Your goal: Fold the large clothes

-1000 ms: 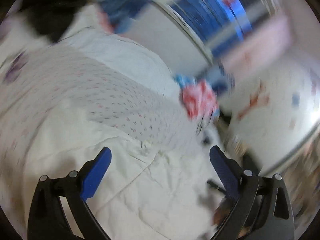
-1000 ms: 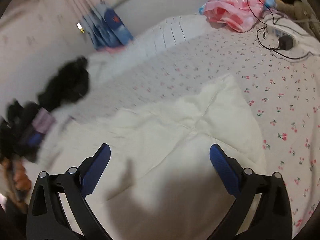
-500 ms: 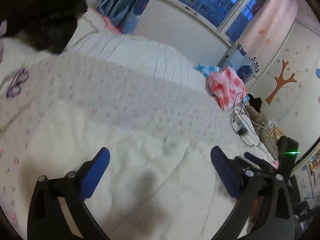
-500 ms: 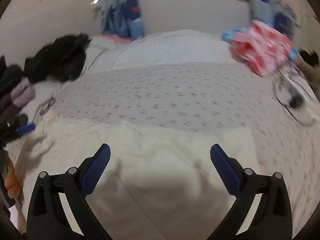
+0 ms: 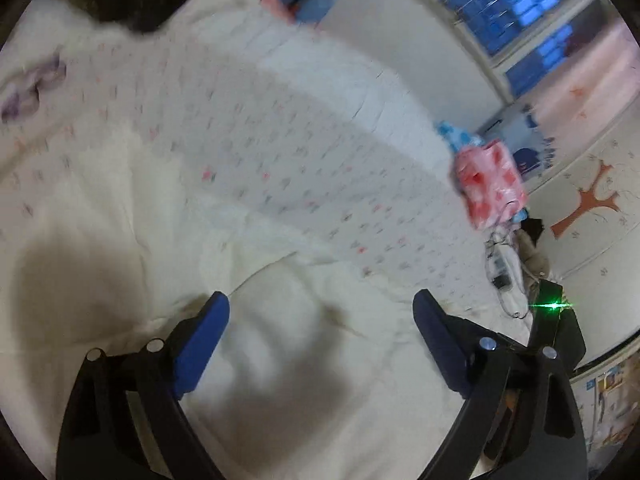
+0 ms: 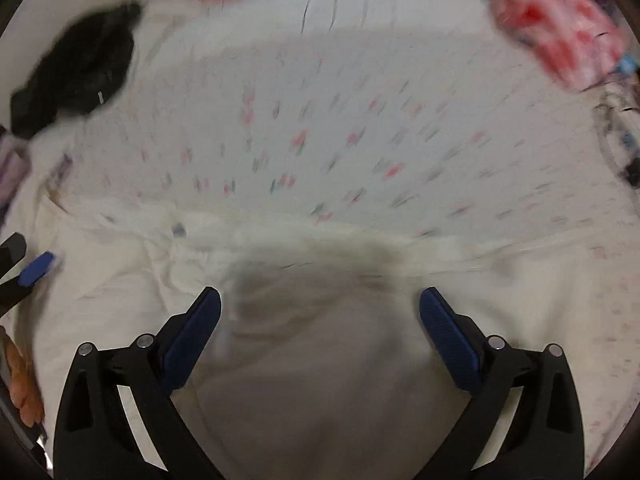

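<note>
the cream garment (image 6: 120,280) lies directly under both grippers, its long axis running left to right. the left gripper (image 5: 320,312) and the right gripper (image 6: 320,304) both gape wide, holding nothing. neither looks clearly nearer.

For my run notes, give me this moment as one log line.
step: pre-grasp | left gripper: open, empty | right gripper: open, empty | garment: cream, spread on bed, under both | blur: strong

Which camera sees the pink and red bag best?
The left wrist view. There the pink and red bag sits whole at the far edge of the bed, only slightly blurred. In the right wrist view the bag is smeared by motion in the top right corner.
</note>
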